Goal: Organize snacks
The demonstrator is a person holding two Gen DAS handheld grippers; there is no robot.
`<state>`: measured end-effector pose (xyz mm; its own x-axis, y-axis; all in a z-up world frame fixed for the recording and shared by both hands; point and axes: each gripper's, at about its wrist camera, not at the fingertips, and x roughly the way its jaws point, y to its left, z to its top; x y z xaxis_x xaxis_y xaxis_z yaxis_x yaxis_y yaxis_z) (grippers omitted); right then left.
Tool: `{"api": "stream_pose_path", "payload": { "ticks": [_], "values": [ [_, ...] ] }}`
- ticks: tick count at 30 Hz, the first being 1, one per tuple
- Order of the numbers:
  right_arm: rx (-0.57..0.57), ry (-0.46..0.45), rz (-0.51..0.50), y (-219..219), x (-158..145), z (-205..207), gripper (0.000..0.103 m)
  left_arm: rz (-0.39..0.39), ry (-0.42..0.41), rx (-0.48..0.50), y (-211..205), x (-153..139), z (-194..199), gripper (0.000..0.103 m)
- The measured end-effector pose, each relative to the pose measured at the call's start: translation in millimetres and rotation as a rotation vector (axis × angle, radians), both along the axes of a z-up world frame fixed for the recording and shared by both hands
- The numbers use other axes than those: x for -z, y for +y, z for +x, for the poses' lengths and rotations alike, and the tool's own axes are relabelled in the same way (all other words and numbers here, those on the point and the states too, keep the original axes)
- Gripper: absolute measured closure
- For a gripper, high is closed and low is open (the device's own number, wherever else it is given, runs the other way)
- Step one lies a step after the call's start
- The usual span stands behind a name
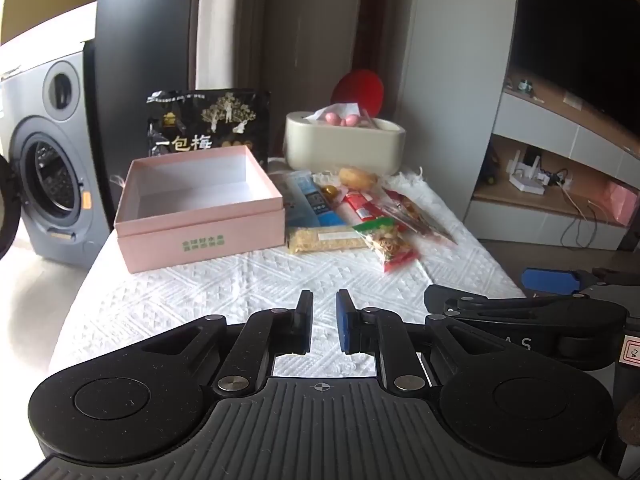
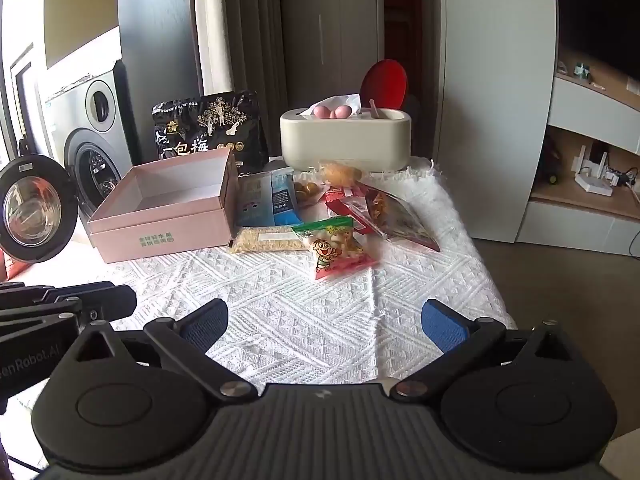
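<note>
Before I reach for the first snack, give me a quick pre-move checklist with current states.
1. Open pink cardboard box is empty, ready to receive: ok.
2. Right claw jaws wide open, nothing between them: ok.
3. Left claw jaws closed, holding nothing: not ok if it must pick.
4. Nearest snack, the green-and-red cartoon packet, lies unobstructed ahead of the right claw: ok.
5. White woven tablecloth between claws and snacks is bare: ok.
6. Snacks under the pile are separable: cannot tell.
</note>
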<state>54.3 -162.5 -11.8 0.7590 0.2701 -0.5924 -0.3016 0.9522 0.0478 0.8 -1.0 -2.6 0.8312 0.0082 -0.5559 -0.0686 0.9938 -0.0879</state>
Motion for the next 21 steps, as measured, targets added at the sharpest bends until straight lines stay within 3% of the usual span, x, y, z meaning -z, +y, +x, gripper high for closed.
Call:
{"api": "stream_pose_path", "payload": {
  "ticks": [21],
  "values": [
    [0.014,0.017,-0.006,-2.7,1.6,0.2,0.0,-0.004,0.025,0.002,-1.5,4.9,0.8,0.087]
  ]
}}
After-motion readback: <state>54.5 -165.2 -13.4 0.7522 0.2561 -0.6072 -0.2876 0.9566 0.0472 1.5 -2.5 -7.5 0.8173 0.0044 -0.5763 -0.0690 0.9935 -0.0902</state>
